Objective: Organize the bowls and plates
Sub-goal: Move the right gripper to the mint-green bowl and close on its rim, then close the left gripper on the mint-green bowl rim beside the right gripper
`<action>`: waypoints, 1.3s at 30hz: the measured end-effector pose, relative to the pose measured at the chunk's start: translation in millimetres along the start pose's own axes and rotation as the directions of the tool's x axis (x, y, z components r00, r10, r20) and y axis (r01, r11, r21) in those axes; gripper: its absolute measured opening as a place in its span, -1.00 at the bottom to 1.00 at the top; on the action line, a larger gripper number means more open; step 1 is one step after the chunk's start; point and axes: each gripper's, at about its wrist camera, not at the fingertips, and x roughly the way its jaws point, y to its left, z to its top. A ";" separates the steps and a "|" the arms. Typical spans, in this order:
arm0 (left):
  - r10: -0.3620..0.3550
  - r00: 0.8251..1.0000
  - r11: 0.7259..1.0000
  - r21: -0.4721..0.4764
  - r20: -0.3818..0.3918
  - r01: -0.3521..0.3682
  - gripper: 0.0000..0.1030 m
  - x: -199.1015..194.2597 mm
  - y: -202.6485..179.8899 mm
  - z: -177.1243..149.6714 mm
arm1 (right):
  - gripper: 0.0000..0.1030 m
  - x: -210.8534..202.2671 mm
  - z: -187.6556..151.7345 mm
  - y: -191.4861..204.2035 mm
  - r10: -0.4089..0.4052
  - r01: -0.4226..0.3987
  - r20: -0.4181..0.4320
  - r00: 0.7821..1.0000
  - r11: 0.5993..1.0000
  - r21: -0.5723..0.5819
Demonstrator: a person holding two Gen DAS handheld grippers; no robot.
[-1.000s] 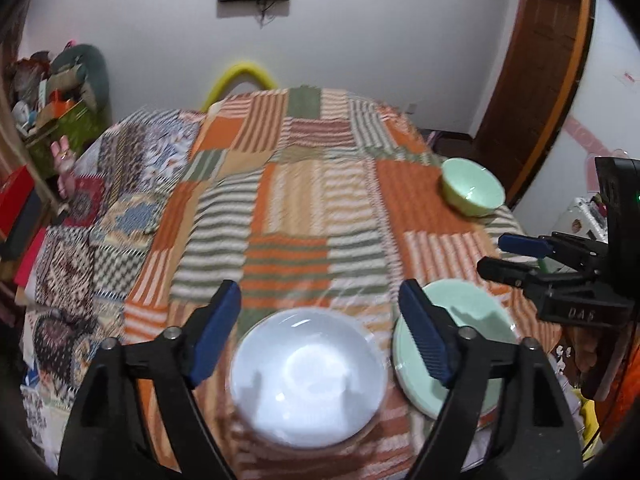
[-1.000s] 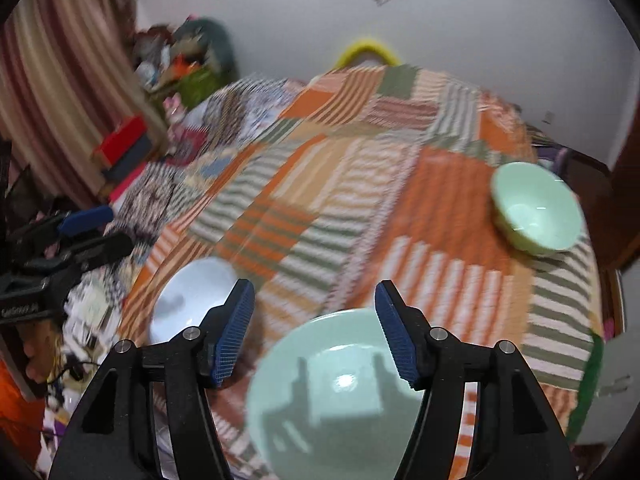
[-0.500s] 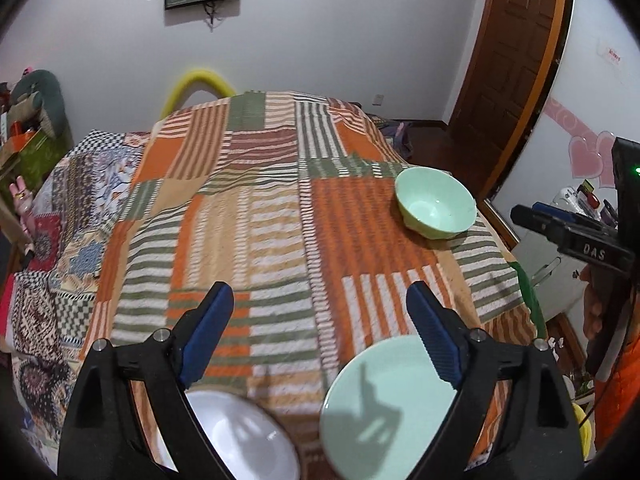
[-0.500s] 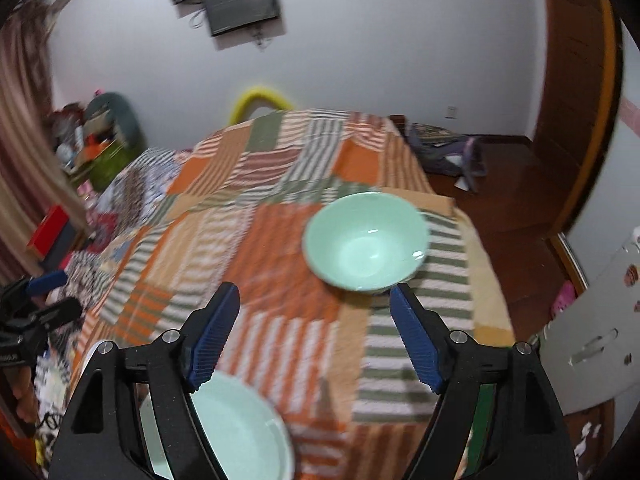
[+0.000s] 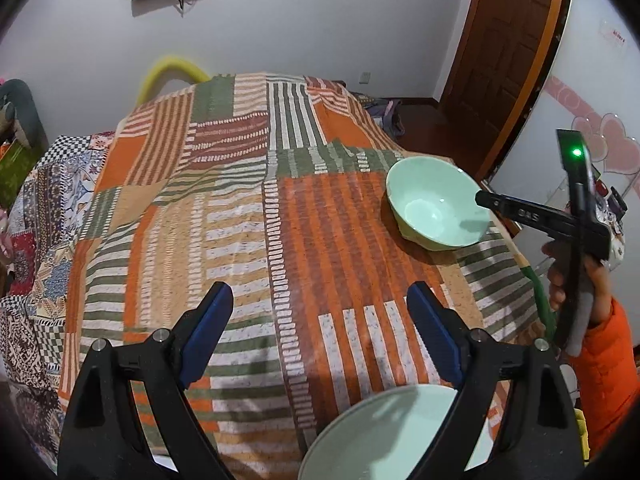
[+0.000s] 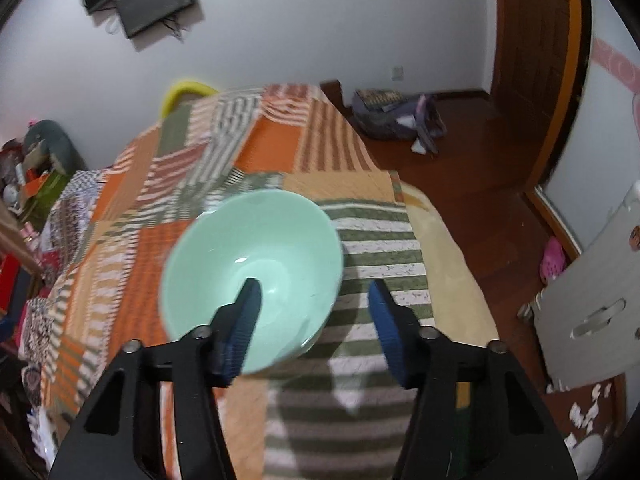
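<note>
A mint green bowl (image 5: 436, 204) stands near the right edge of the table with the striped patchwork cloth (image 5: 240, 216). A mint green plate (image 5: 384, 436) lies at the near edge, below my left gripper (image 5: 320, 332), which is open and empty above the cloth. My right gripper (image 6: 314, 324) is open; its left finger hangs over the inside of the bowl (image 6: 256, 272) and its right finger is outside the rim. The right gripper also shows in the left wrist view (image 5: 492, 200), at the bowl's right rim.
The table's right edge drops to a wooden floor (image 6: 472, 176) with a bag (image 6: 396, 120) on it. A wooden door (image 5: 504, 52) stands at the back right. A white cabinet (image 6: 592, 312) is to the right. Clutter lies on the left (image 6: 36, 176).
Both grippers have moved forward and right. The right gripper has closed in on the green bowl, which now sits partly between its fingers. The white plate has left the left wrist view.
</note>
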 end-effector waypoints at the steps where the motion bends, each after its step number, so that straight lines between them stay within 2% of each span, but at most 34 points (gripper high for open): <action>1: -0.002 1.000 1.000 -0.002 -0.009 0.002 0.73 5.4 1.0 0.4 | -0.26 5.4 0.1 -1.7 -0.002 0.002 -0.011 1.000 1.000 0.005; 5: -0.010 0.999 1.000 -0.018 -0.046 0.009 0.73 25.7 5.2 1.9 | -0.52 23.0 -1.1 -6.6 0.022 -0.021 -0.056 0.998 0.999 0.024; 7: -0.011 0.998 1.000 -0.027 -0.060 0.009 0.73 33.6 7.5 1.9 | -0.69 23.3 -3.0 -6.1 0.042 -0.041 -0.056 0.998 0.999 0.019; 9: -0.016 0.997 0.999 -0.036 -0.070 0.013 0.73 38.1 8.3 0.9 | -0.76 19.4 -5.2 -1.7 0.045 -0.045 -0.049 0.998 0.999 -0.001; 12: -0.031 0.996 0.998 -0.049 -0.081 0.027 0.73 41.6 7.0 0.9 | -0.75 15.1 -8.9 5.4 0.033 -0.034 -0.041 0.999 0.999 -0.039; 20: -0.053 0.992 0.998 -0.051 -0.111 0.048 0.73 52.6 -4.6 0.4 | -0.75 1.9 -32.3 21.4 0.123 -0.129 -0.083 0.989 0.989 -0.078; 27: -0.072 0.982 0.997 -0.042 -0.172 0.066 0.72 76.7 -22.5 -9.0 | -0.75 -2.9 -50.7 32.0 0.178 -0.188 -0.111 0.978 0.979 -0.085; 29: -0.073 0.979 0.997 -0.036 -0.191 0.067 0.66 85.7 -26.3 -12.2 | -0.75 -2.7 -54.9 33.2 0.194 -0.204 -0.118 0.974 0.976 -0.081; 30: -0.070 0.977 0.997 -0.034 -0.200 0.065 0.57 89.4 -27.4 -13.5 | -0.75 -2.4 -56.6 34.5 0.199 -0.210 -0.120 0.972 0.975 -0.079; 32: -0.069 0.971 0.998 -0.028 -0.228 0.064 0.36 99.1 -29.9 -15.7 | -0.75 -3.3 -61.0 36.6 0.208 -0.219 -0.125 0.970 0.972 -0.081; 34: -0.076 0.964 0.997 -0.023 -0.255 0.073 0.05 108.3 -32.0 -17.6 | -0.75 -4.6 -63.7 38.0 0.215 -0.226 -0.125 0.969 0.970 -0.084; 39: -0.085 0.958 0.996 0.013 -0.274 0.092 -0.43 116.6 -38.2 -22.0 | -0.75 -5.3 -66.7 39.9 0.233 -0.244 -0.125 0.964 0.967 -0.075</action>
